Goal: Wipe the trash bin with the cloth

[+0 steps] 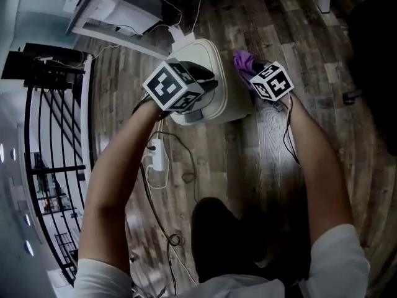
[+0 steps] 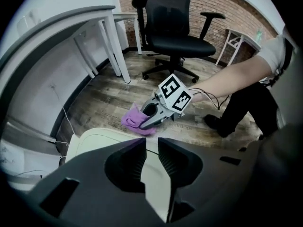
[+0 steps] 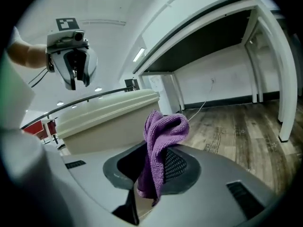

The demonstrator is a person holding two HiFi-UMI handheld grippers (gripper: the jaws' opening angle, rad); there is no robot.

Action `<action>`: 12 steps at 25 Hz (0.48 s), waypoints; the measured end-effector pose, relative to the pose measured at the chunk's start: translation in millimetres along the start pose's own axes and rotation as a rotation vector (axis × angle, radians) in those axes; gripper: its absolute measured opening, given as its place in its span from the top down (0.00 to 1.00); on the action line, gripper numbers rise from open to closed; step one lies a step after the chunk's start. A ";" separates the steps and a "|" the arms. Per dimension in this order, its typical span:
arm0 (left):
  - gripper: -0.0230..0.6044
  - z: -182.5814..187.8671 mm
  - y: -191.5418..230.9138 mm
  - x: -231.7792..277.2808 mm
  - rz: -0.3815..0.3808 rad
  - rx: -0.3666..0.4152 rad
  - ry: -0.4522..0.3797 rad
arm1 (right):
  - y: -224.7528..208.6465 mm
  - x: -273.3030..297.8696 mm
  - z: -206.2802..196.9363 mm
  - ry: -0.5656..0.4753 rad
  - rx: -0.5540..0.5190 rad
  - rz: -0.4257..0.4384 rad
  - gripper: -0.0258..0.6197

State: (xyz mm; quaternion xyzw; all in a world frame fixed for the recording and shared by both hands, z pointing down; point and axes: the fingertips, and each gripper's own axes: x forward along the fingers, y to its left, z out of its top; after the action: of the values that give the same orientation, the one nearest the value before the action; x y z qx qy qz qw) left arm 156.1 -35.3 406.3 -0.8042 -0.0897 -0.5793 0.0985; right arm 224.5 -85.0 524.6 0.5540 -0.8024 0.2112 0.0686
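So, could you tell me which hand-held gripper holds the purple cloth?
The right hand-held gripper, its jaws shut on the cloth; the left hand-held gripper holds nothing.

The bin point(image 1: 234, 85) stands on the floor point(image 1: 298, 42), with the tabletop point(image 1: 118, 8) just beyond it to the left. The left claw point(image 2: 151, 143) hangs over the bin's lid, apart from it. The right claw point(image 3: 156, 156) is just beside the bin's right wall, with the cloth point(image 3: 163, 126) between its jaws. A power strip point(image 1: 157, 154) lies on the floor on the bin's near side. A chair point(image 2: 175, 37) stands well apart behind.
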 end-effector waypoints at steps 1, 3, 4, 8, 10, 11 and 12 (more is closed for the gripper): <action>0.84 -3.2 -1.1 4.0 -0.001 0.017 0.018 | -0.8 6.7 -3.1 -0.011 0.007 -0.008 0.83; 0.84 -9.9 -3.2 12.5 -0.010 0.049 0.047 | -4.7 17.0 -8.4 -0.032 0.012 -0.027 0.83; 0.84 -12.3 -2.3 15.6 -0.009 0.057 0.052 | -7.1 20.8 -8.9 -0.041 0.003 -0.034 0.83; 0.85 -10.1 -6.4 21.5 -0.025 0.075 0.074 | -18.8 29.2 -8.9 -0.057 -0.030 -0.044 0.83; 0.85 -9.5 -7.5 24.5 -0.054 0.079 0.119 | -20.2 33.6 -8.8 -0.049 -0.066 -0.021 0.83; 0.85 -12.3 -6.3 27.1 -0.069 0.074 0.150 | -18.6 36.5 -7.7 -0.042 -0.089 -0.001 0.83; 0.85 -13.8 -5.6 28.4 -0.081 0.074 0.179 | -16.2 39.5 -6.2 -0.035 -0.113 0.022 0.83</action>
State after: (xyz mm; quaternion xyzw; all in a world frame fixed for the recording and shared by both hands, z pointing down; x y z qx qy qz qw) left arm 150.9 -32.7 437.9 -0.7408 -0.1343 -0.6486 0.1120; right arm 223.8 -121.2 548.0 0.5440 -0.8201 0.1566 0.0835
